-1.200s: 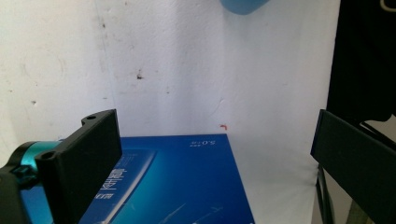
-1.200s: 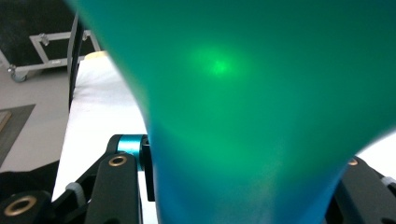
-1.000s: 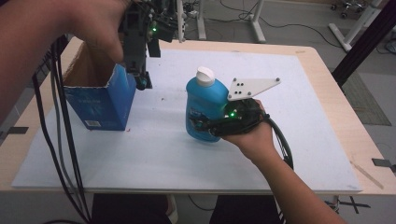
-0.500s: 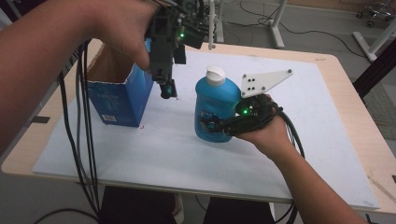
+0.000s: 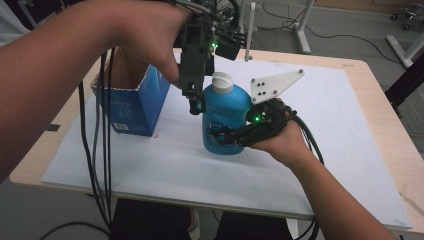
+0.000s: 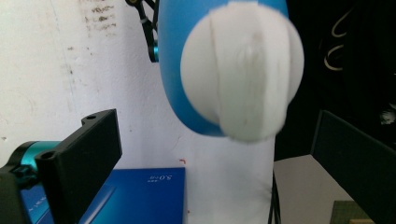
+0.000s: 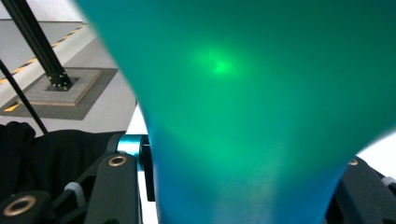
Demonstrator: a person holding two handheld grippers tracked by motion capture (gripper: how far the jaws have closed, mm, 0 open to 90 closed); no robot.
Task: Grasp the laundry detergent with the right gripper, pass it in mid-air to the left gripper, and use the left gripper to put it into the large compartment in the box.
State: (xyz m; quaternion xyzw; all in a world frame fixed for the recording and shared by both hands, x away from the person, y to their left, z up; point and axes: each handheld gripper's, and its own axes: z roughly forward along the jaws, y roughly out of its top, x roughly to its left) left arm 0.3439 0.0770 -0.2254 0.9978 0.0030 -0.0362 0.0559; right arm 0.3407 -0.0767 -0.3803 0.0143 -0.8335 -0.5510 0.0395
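Bottle [image 5: 226, 117] of blue liquid stands upright on the white tabletop [image 5: 310, 165], just right of the open blue carton [image 5: 137, 102]. Right claw [image 5: 227, 137] pinches its lower body from the side (the bottle's wall sits between both jaws). Left claw [image 5: 194, 97] hangs point-down just beside the white cap [image 6: 243, 77], its jaws spread wide, gripping nothing.

High cam sits above the person's side, facing 12 o'clock and down over the table [image 5: 350, 150]. Left gripper cam looks down, v. close on the bottle [image 6: 243, 79] cap. Right gripper cam presses near its body; all three share it.
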